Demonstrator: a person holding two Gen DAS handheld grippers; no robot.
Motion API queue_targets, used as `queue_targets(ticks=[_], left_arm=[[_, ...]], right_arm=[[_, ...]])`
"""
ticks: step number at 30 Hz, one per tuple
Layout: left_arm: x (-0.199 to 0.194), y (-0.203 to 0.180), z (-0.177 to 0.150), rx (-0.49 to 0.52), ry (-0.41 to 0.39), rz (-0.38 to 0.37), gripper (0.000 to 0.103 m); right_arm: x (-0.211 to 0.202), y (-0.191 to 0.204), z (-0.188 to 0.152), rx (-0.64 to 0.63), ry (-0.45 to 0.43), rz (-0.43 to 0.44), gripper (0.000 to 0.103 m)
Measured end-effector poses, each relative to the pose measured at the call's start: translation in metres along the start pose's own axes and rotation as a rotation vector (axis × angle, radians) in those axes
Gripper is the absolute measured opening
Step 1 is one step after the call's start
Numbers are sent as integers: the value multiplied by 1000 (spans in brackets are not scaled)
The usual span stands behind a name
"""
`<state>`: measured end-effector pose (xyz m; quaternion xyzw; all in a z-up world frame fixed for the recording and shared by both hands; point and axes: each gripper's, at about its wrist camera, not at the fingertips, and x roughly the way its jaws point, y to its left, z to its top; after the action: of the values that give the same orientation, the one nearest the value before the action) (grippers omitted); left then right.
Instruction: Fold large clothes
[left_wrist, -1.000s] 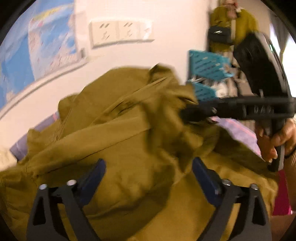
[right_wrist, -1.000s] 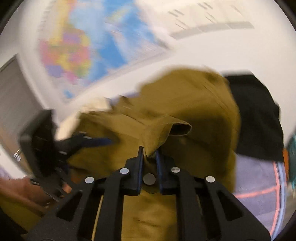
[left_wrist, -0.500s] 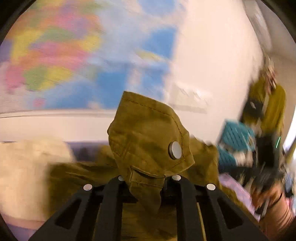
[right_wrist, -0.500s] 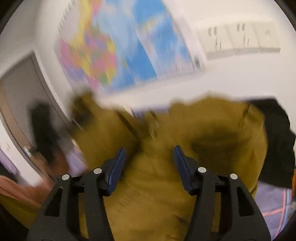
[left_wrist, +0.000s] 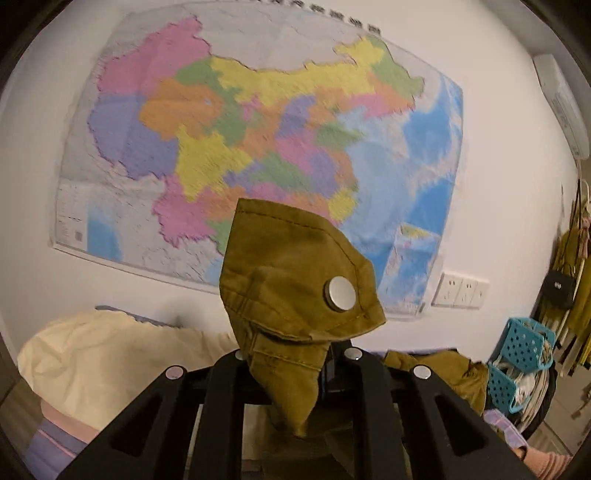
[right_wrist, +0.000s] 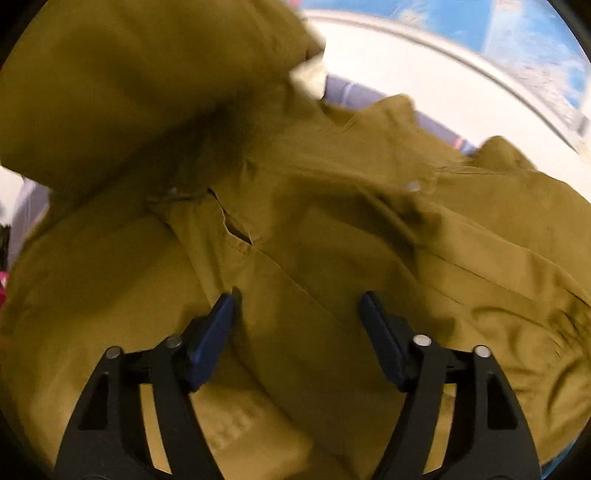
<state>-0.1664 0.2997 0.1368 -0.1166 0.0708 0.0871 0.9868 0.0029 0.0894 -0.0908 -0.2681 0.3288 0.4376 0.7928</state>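
Left wrist: jacket cuff (left_wrist: 295, 295) stands upright (clamped).

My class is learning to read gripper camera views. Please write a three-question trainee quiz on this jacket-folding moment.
1. True or false: the left gripper is shut on a flap of the olive jacket.
2. The right gripper is: A) open above the jacket, B) shut on a sleeve, C) out of view.
3. Fill in: a silver ___ sits on the held flap.

Key: 1 true; 2 A; 3 snap button.
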Motion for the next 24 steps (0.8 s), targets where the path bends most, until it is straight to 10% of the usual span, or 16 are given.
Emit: queue_targets(ticks=[1, 3, 12, 19, 24], left_arm=[[0, -1, 2, 2, -7, 3, 14], [-5, 5, 4, 3, -21, 13, 14], [-14, 1, 24, 7, -84, -31, 14], [-2, -29, 14, 52, -35, -121, 15], [18, -59, -4, 80, 29, -218, 17]], right_arm=[[0, -3, 3, 23, -7, 23, 22], [-7, -9, 7, 76, -30, 77, 4], [-25, 26, 21, 30, -97, 223, 4], [-19, 6, 9, 131, -77, 272, 51], [-78, -54, -15, 271, -234, 206, 49]])
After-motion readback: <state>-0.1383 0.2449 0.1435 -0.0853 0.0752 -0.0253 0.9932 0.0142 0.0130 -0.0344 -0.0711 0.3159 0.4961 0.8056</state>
